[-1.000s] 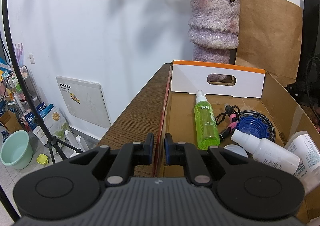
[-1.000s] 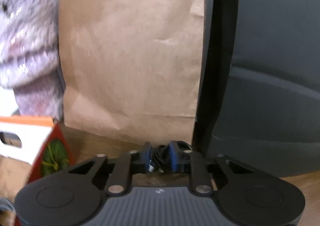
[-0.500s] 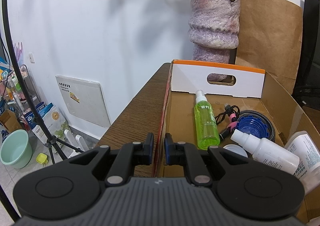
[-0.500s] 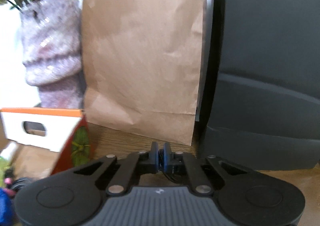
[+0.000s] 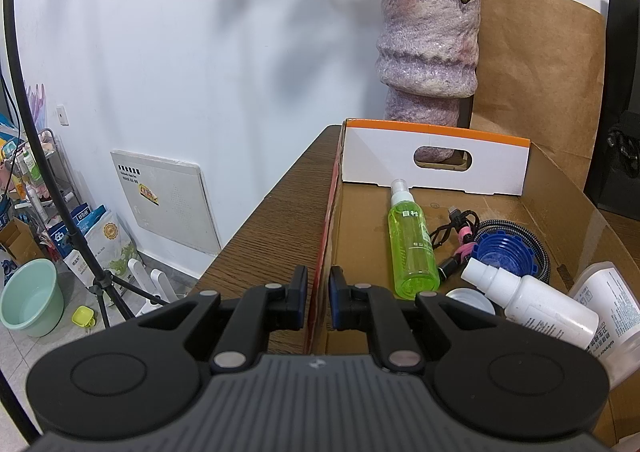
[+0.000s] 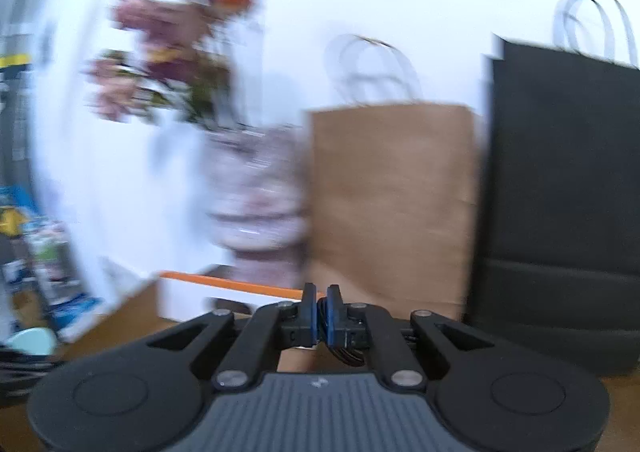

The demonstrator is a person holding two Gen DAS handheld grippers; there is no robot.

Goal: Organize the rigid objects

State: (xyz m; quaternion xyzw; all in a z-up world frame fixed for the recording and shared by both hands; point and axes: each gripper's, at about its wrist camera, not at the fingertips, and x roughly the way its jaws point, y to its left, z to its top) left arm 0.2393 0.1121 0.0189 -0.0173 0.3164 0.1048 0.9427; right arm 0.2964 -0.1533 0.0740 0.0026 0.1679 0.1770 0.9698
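Since a second ago the right wrist view has swung from a close look at the brown paper bag [image 6: 394, 207] up and back to a wider, blurred scene, while the left wrist view is unchanged.

At 6 o'clock in the left view, the left gripper [image 5: 318, 298] straddles the near-left wall of the cardboard box [image 5: 560, 187], its pads narrowly apart with the wall between them; whether they actually pinch it I cannot tell for certain, though it looks like a steadying hold. The box sits on the wooden table [image 5: 276, 219].

In the right view, the right gripper [image 6: 320, 316] is clamped nearly shut on a dark bundled cable [image 6: 346, 356], which hangs just below the pads at 6 o'clock.

The step in hand seems to be carrying the cable to the box. To do it well, the left side should hold the wall firm, and the right should clear the orange-edged rim, lower toward bare cardboard at about 12 o'clock of the green bottle [image 5: 412, 248], and release only once the bundle rests.

Counted in the box: one green bottle, one blue cap [image 5: 505, 252], one braided cable [image 5: 540, 248] ringing it, one pink-tied cord [image 5: 460, 236], two white bottles, one [image 5: 532, 300] lying across the other [image 5: 612, 308], and one white lid [image 5: 470, 298]. Behind: one vase [image 5: 428, 47], one brown bag, one black bag [image 6: 560, 191].
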